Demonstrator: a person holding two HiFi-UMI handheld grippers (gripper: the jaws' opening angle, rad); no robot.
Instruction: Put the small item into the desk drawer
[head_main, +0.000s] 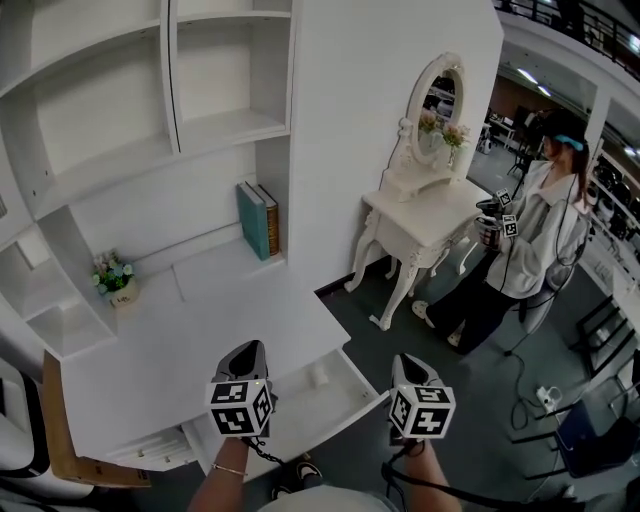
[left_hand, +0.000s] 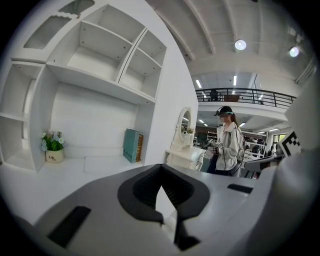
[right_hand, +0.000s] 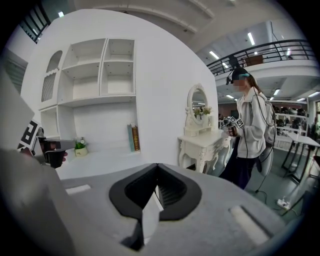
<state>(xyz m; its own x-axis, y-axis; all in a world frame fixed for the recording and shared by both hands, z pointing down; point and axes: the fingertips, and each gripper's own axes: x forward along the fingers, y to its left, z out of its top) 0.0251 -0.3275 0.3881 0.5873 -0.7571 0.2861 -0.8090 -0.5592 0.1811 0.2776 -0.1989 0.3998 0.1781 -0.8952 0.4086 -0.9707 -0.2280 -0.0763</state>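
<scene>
White desk (head_main: 200, 345) bears books (head_main: 258, 220) and flowerpot (head_main: 118, 282); left tongs (head_main: 247, 347) and right tongs (head_main: 410, 359) hang closed, empty, by its open drawer (head_main: 345, 400).

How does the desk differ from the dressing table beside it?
The desk has a plain slab top with an open drawer; the dressing table stands on curved, carved legs. The desk backs onto open shelves; the dressing table carries an oval mirror. Both are white.
</scene>
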